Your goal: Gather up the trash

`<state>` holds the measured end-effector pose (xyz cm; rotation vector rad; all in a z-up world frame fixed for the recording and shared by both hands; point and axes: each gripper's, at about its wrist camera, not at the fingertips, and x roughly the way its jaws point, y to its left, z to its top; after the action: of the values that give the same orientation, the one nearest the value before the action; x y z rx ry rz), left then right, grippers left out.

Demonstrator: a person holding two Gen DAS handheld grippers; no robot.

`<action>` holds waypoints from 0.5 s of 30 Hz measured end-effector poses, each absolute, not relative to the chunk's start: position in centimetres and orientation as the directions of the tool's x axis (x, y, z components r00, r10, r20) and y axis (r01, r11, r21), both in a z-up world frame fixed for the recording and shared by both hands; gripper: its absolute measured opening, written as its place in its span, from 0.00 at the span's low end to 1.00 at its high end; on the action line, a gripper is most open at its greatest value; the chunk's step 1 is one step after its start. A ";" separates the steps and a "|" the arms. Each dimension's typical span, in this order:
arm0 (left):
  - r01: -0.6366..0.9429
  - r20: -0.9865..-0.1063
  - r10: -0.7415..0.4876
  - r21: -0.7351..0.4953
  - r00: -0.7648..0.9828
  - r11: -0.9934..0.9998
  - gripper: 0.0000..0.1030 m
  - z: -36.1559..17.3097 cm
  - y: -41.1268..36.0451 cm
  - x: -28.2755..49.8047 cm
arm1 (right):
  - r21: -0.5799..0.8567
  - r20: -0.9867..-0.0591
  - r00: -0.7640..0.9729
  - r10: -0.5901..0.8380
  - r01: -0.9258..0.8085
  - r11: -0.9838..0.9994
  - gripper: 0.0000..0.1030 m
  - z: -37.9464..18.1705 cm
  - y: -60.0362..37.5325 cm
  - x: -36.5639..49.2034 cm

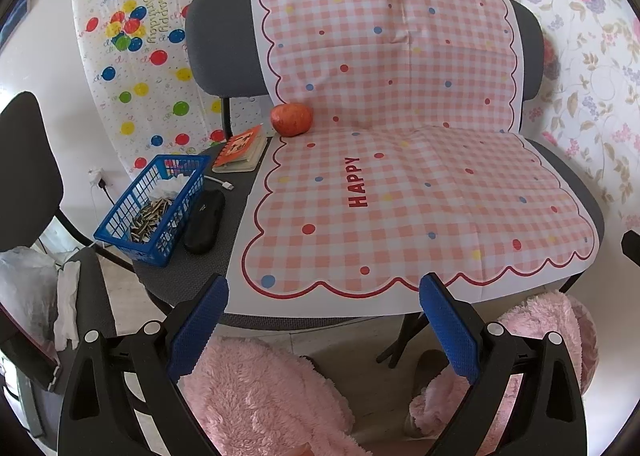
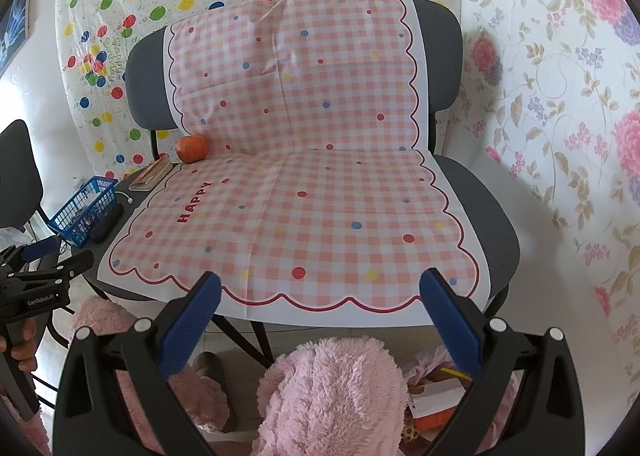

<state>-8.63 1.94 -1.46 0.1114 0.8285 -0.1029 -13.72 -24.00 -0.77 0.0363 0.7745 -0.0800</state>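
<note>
A blue plastic basket (image 1: 154,206) stands on the left chair seat, holding white crumpled paper and several small dark husks; it also shows in the right wrist view (image 2: 84,216). My left gripper (image 1: 324,324) is open and empty, in front of the seat edge, above pink fluffy legs. My right gripper (image 2: 320,320) is open and empty, before the pink checked cloth (image 2: 304,196). The left gripper (image 2: 48,260) also shows at the left of the right wrist view. Crumpled paper and wrappers (image 2: 436,396) lie on the floor, lower right.
A red apple (image 1: 291,119), an orange notebook (image 1: 240,150), a black case (image 1: 204,222) and a white cable (image 1: 222,182) lie beside the basket. A white plastic bag (image 1: 28,288) hangs on another chair (image 1: 24,160) at left. Patterned sheets cover the wall behind.
</note>
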 end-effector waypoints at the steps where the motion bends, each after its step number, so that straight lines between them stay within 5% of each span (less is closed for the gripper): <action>1: 0.134 -0.740 -0.048 0.057 0.671 0.989 0.92 -1.4 1.9 -8.6 | 0.004 -0.700 0.711 -0.058 0.085 0.996 0.94 -0.8 -24.0 -13.7; 15: 0.128 -0.743 -0.043 0.058 0.668 0.990 0.92 -1.7 2.2 -8.8 | 0.008 -0.704 0.708 -0.058 0.089 0.996 0.94 -0.9 -24.0 -13.7</action>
<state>-8.82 2.23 -1.65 0.1083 0.8340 -0.0969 -13.73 -24.04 -0.92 0.0422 0.7795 -0.0817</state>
